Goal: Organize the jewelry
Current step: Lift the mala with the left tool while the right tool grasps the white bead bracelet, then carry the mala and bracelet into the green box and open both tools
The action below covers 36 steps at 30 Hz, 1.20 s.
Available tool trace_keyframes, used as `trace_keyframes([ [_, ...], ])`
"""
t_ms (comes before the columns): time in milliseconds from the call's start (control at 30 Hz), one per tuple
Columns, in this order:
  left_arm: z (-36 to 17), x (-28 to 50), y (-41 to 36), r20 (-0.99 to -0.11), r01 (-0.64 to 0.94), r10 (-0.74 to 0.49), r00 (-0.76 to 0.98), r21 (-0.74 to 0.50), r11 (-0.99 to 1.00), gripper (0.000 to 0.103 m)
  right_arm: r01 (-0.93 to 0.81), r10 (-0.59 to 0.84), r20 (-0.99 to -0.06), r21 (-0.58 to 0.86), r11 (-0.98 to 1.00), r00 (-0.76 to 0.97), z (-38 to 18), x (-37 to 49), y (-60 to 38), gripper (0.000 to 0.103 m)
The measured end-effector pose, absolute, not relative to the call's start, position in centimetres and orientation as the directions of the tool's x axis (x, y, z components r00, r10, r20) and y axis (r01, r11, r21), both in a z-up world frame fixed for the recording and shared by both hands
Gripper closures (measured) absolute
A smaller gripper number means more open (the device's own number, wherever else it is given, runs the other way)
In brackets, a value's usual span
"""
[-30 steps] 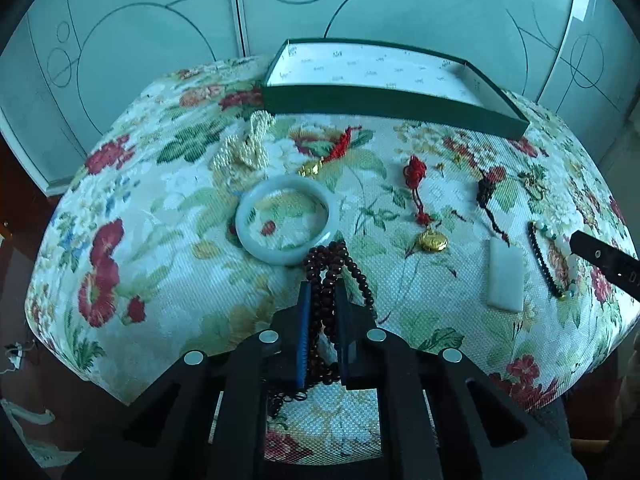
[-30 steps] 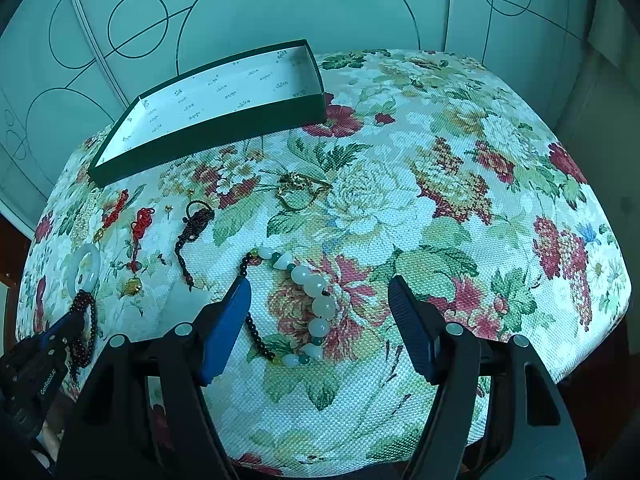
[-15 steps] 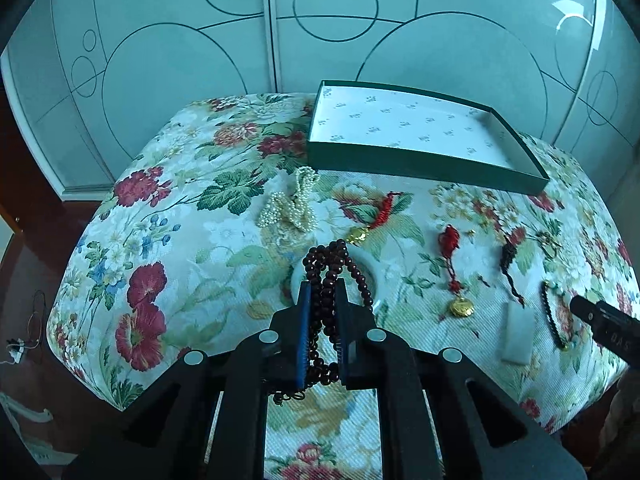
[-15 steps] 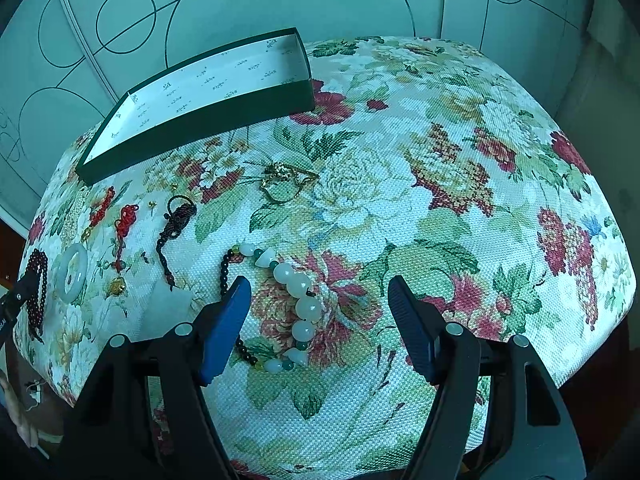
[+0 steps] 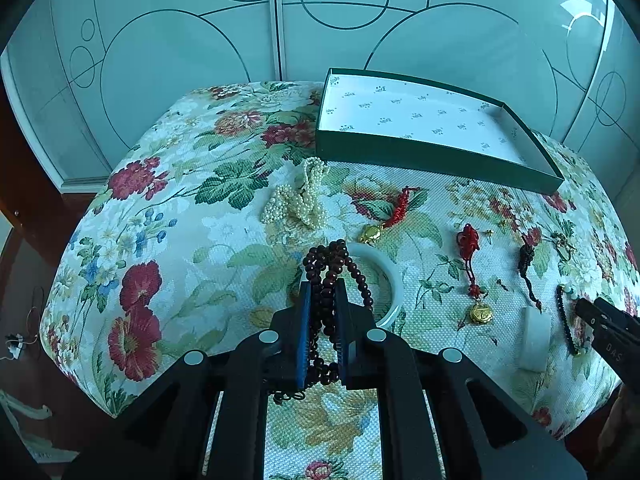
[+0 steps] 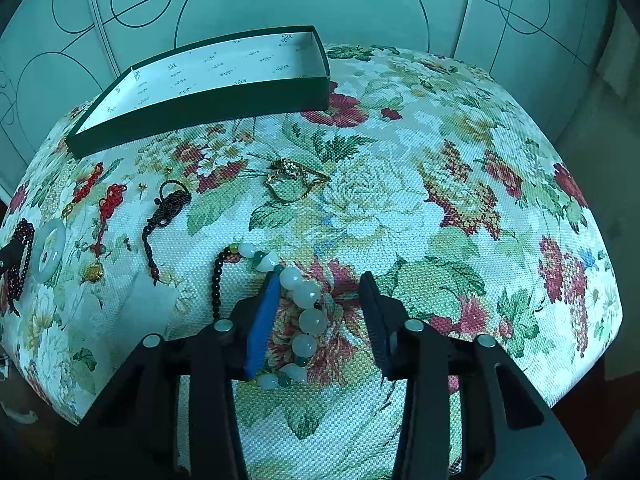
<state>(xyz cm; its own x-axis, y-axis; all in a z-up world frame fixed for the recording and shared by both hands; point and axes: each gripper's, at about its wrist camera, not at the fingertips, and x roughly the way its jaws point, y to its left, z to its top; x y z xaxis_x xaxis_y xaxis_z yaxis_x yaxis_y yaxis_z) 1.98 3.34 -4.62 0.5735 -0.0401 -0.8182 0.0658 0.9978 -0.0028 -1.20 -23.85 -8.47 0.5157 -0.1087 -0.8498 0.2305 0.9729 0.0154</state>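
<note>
My left gripper [image 5: 322, 284] is shut on a dark red bead necklace [image 5: 326, 264] and holds it in the air above a white jade bangle [image 5: 390, 276]. My right gripper [image 6: 320, 280] is open, low over a bracelet of white and green beads [image 6: 306, 308] that lies between its fingers on the floral cloth. An open green box [image 5: 420, 120] with a white inside stands at the back; it also shows in the right wrist view [image 6: 208, 80]. The held necklace shows at the left edge of the right wrist view [image 6: 18, 252].
On the cloth lie a pearl necklace [image 5: 300, 200], a red-cord gold charm [image 5: 384, 220], a second red-cord gold pendant [image 5: 474, 280], a dark cord with a white slab [image 5: 534, 336] and a gold chain [image 6: 292, 180]. Glass panels stand behind the table.
My left gripper has lifted the dark red necklace off the cloth and pulled back. My right gripper has come down and forward over the white bead bracelet.
</note>
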Motion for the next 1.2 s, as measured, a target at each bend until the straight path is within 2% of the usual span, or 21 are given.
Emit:
trace_keyframes([
  [33,-4.7,2.0,3.3,-0.82,0.067,-0.042,0.571,-0.004,0.998,0.092,0.229,-0.11,-0.848,0.014,0.973,0.518,-8.4,-1.2,-23.9,0.076],
  [67,-4.7,1.9,3.3,-0.821,0.069,-0.043,0.57,-0.004,0.998,0.092,0.229,-0.111,-0.846,0.014,0.973,0.521,-8.4,-1.2,-24.0,0.084],
  [133,-4.8,1.9,3.1,-0.822,0.073,-0.045,0.568,-0.004,0.997,0.092,0.232,-0.114,-0.844,0.012,0.973,0.523,-8.4,-1.3,-24.1,0.089],
  [333,-4.7,1.8,2.8,-0.821,0.085,-0.05,0.569,-0.002,0.996,0.092,0.245,-0.054,-0.838,0.097,0.965,0.544,-8.2,-1.4,-24.7,0.089],
  [1200,-1.0,4.0,0.4,-0.777,0.129,-0.084,0.624,-0.003,0.992,0.092,0.157,0.006,-0.712,0.163,0.974,0.702,0.0,-0.1,-23.5,0.089],
])
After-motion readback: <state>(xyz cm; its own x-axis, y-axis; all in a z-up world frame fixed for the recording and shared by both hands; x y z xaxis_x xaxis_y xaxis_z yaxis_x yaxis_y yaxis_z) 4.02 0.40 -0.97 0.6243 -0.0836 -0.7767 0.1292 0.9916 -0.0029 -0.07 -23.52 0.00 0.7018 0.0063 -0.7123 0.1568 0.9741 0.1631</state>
